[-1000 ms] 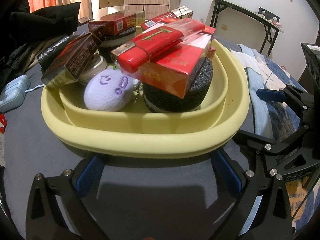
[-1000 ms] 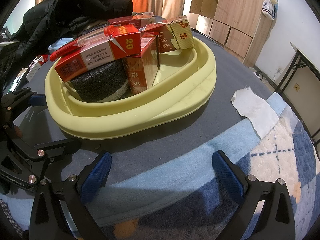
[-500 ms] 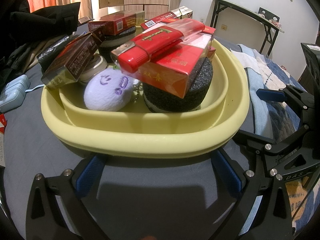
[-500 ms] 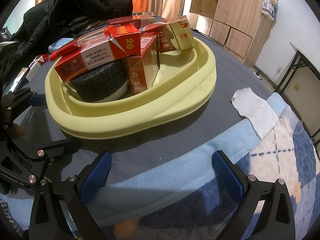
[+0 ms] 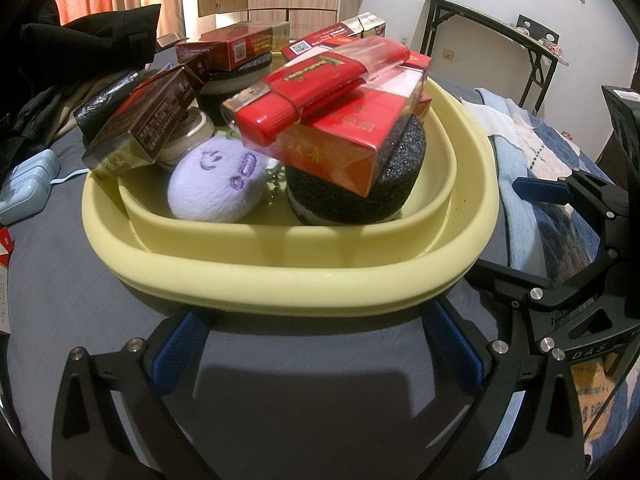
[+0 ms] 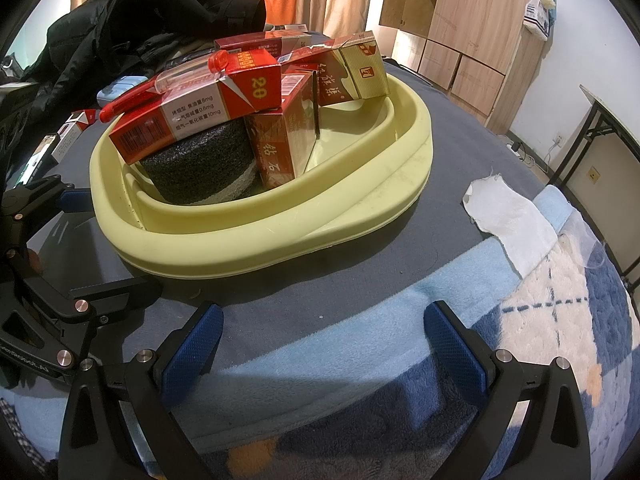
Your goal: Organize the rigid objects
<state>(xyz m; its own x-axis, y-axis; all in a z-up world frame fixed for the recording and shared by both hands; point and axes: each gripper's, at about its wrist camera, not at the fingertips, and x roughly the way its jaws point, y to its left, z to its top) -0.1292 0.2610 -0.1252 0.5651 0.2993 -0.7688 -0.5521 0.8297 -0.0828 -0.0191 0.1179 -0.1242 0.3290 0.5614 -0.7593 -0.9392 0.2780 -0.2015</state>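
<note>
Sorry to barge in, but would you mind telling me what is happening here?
A person holds two claws before a yellow basin on the bed. The left claw and right claw are both open and empty. The basin is piled with cigarette packs, a red lighter, black foam rounds and a purple plush.
</note>
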